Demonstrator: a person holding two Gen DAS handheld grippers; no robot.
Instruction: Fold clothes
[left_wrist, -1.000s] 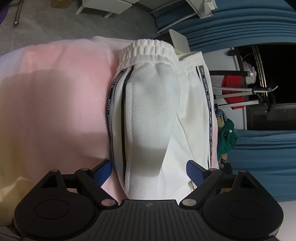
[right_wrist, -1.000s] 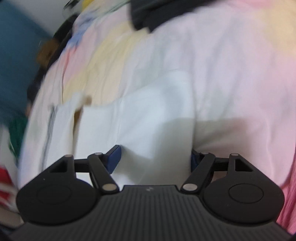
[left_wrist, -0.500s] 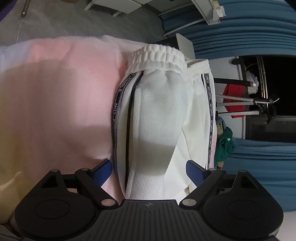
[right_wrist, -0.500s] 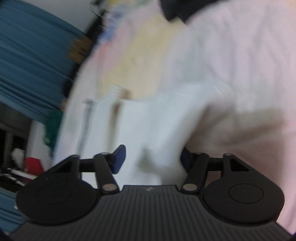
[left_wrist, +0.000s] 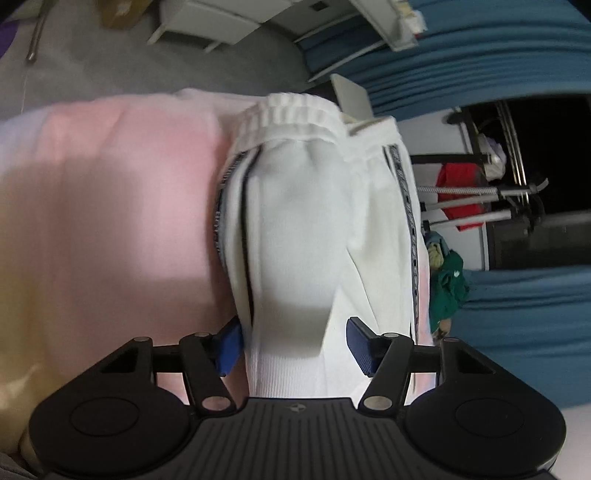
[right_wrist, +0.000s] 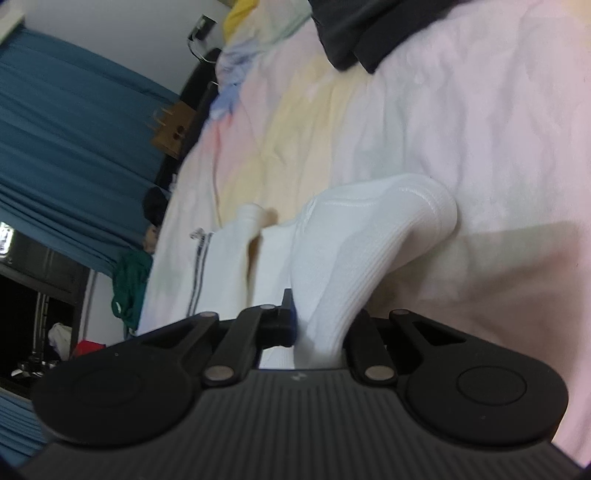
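White track trousers (left_wrist: 295, 221) with dark side stripes and an elastic waistband lie on a pink and yellow bed cover (left_wrist: 110, 221). In the left wrist view a raised fold of them runs between the blue pads of my left gripper (left_wrist: 293, 347). Its jaws are closing; the left pad touches the cloth and the right pad stands just off the fold. In the right wrist view my right gripper (right_wrist: 321, 325) is closing tight on a bunched ridge of the same trousers (right_wrist: 369, 236), which rises from the bed cover (right_wrist: 480, 129).
A dark garment (right_wrist: 354, 33) lies farther up the bed. A green garment (left_wrist: 448, 288) hangs by the bed's edge near blue curtains (left_wrist: 480, 44). A rack with a red item (left_wrist: 461, 192) stands beyond. White furniture (left_wrist: 207, 18) stands on the grey floor.
The right gripper's jaws went from wide apart to pinched on the trousers, and its view rolled. The left jaws drew inward around the fold, with the view almost still.
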